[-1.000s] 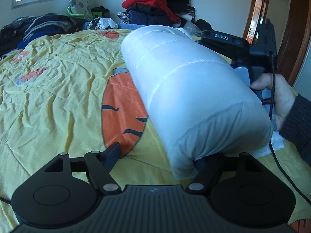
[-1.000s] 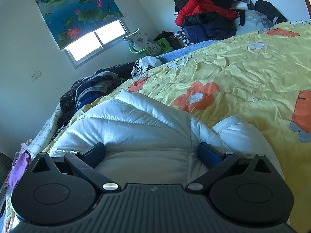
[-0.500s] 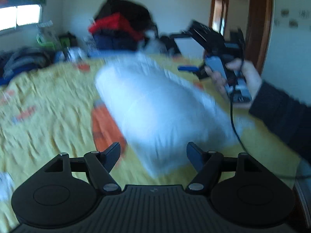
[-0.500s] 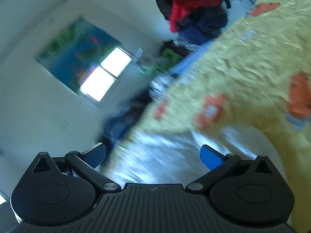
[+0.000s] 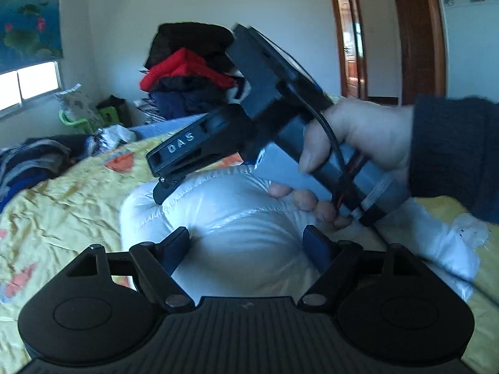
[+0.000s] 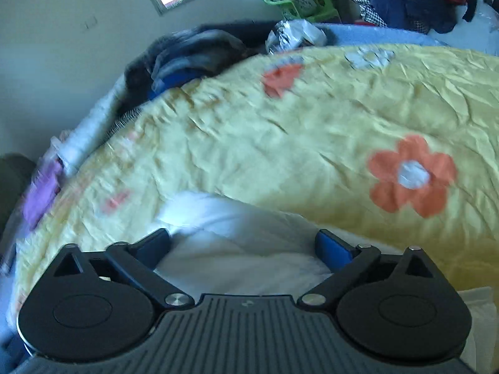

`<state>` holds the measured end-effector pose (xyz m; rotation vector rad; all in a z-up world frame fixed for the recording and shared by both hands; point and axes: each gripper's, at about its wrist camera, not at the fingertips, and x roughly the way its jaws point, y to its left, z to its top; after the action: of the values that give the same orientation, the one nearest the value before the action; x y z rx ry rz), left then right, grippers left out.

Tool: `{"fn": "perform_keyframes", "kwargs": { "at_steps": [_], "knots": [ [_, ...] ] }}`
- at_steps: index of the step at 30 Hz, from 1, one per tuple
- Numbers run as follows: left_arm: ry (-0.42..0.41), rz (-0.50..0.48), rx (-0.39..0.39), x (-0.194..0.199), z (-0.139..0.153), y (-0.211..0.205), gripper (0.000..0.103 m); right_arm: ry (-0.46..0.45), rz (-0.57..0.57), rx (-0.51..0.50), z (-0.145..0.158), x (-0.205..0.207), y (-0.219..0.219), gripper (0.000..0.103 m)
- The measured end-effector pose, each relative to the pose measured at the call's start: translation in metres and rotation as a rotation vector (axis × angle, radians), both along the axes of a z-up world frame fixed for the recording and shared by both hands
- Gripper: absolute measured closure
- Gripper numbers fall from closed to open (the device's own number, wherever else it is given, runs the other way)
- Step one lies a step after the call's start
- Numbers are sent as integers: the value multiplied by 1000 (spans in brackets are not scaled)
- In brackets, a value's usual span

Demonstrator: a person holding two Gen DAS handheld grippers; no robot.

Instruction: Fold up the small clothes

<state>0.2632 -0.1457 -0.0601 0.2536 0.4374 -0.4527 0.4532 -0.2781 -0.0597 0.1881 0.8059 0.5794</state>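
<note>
Two spread grippers [image 5: 249, 244] [image 6: 244, 247] over white jacket [image 5: 237, 218]

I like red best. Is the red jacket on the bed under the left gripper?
No, the red jacket sits in the far clothes pile; a white puffy jacket lies between the left gripper fingers.

One white padded garment [image 5: 237, 218], two grippers [image 5: 249, 246] [image 6: 243, 249], one yellow bedspread [image 6: 312, 131], one hand [image 5: 358, 134], one window [image 5: 25, 87]

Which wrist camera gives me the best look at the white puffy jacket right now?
The left wrist view: the white puffy jacket fills the middle of the frame, quilted seams visible, lying on the yellow bedspread beyond the open left gripper. The right wrist view shows only a blurred white patch of it between the right gripper's open fingers.
</note>
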Motion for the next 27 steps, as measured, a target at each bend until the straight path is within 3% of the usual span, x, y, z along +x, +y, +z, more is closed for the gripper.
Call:
{"fn": "perform_keyframes", "kwargs": {
  "at_steps": [4, 19, 22, 24, 27],
  "knots": [
    [12, -29, -34, 8, -13, 2, 23, 3, -30, 108, -24, 1, -24, 2],
    [28, -57, -44, 23, -32, 3, 23, -72, -43, 28, -38, 0, -12, 2],
    [-8, -55, -43, 15, -31, 3, 22, -52, -51, 47, -33, 2, -16, 3],
    [-41, -48, -32, 6, -27, 6, 21, -69, -120, 49, -18, -12, -22, 4],
    [-117, -26, -48, -15, -10, 20, 18, -136, -198, 154, 10, -48, -49, 0]
  ]
}}
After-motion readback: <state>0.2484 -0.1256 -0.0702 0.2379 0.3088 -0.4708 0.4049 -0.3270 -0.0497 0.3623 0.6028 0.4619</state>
